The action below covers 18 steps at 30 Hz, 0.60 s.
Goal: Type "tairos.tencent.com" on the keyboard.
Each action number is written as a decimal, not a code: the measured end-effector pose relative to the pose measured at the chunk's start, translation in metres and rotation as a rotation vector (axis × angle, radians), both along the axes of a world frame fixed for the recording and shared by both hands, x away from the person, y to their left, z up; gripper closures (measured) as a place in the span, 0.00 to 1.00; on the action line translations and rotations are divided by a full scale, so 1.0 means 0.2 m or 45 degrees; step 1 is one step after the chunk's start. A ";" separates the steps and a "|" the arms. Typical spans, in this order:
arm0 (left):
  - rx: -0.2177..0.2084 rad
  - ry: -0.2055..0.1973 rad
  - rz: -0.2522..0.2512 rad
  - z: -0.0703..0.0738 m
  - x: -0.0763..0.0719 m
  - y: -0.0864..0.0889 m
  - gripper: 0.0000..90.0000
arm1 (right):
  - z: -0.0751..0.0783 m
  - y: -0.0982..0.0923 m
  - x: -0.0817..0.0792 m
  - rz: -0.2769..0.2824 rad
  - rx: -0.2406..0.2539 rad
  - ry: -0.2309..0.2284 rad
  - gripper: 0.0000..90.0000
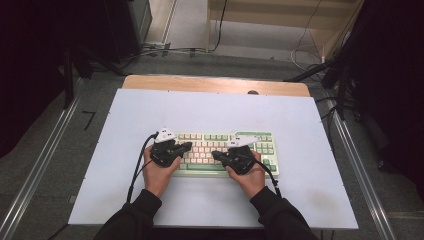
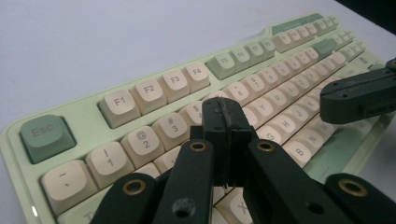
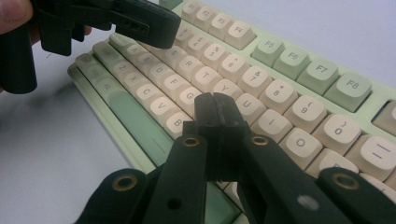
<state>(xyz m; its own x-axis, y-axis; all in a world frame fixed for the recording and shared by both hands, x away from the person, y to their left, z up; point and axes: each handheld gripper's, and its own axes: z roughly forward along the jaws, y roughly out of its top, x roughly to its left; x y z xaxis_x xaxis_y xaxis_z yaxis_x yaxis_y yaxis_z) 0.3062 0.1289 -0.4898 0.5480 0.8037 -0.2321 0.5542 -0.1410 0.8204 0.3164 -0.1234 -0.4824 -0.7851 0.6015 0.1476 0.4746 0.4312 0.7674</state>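
A pale green keyboard (image 1: 260,136) with cream and green keys lies on the white table top (image 1: 215,112). My left gripper (image 1: 187,146) hovers over the keyboard's left part, jaws shut with nothing between them; in the left gripper view its tip (image 2: 225,112) sits above the number row of the keyboard (image 2: 46,135). My right gripper (image 1: 216,154) hangs over the keyboard's middle, pointing left, also shut and empty. Its tip (image 3: 215,106) is above the G and H keys of the keyboard (image 3: 322,70). The two tips face each other, a short gap apart.
The white top rests on a wooden table (image 1: 215,84). Metal rails (image 1: 40,165) run along both sides on the grey floor. Dark equipment and cables (image 1: 165,50) stand beyond the table's far edge. Bare white surface surrounds the keyboard.
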 end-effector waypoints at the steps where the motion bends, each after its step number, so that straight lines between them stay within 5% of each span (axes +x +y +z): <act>1: 0.000 -0.002 -0.002 0.00 0.00 0.00 1.00 | 0.00 0.00 0.00 0.001 -0.001 -0.002 0.98; 18: 0.003 -0.003 -0.001 0.00 0.00 0.00 1.00 | -0.01 0.00 0.00 0.005 -0.003 0.003 0.98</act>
